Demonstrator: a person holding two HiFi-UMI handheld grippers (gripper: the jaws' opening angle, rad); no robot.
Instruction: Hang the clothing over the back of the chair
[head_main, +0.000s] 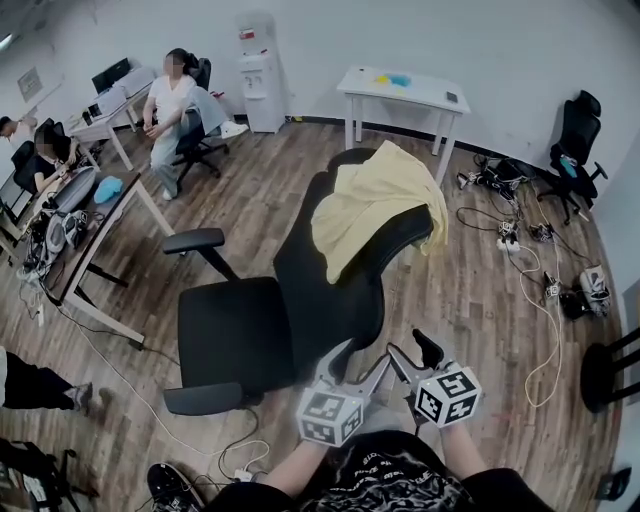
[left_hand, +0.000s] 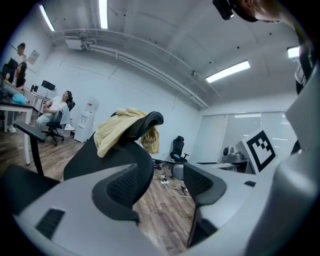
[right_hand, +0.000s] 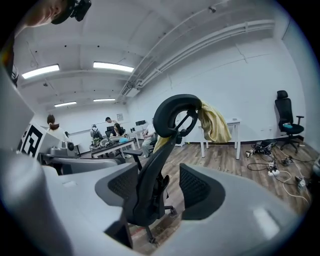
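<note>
A pale yellow piece of clothing (head_main: 375, 200) lies draped over the top of a black office chair (head_main: 320, 300) on a wooden floor (head_main: 480, 290). Its crumpled cloth covers the headrest and upper back, and one fold hangs down the far side. In the right gripper view, the clothing (right_hand: 214, 122) trails off the curved headrest.

The left gripper (head_main: 360, 362) and right gripper (head_main: 412, 352) are held side by side close to the person's body, behind the chair's back and apart from it. The left gripper's (left_hand: 160, 182) jaws stand wide with nothing between them. The right gripper's (right_hand: 157, 187) jaws are also parted and grip nothing; the chair (right_hand: 165, 150) merely shows in the gap beyond them.

A white tabletop (head_main: 405, 90) stands by the far wall.
</note>
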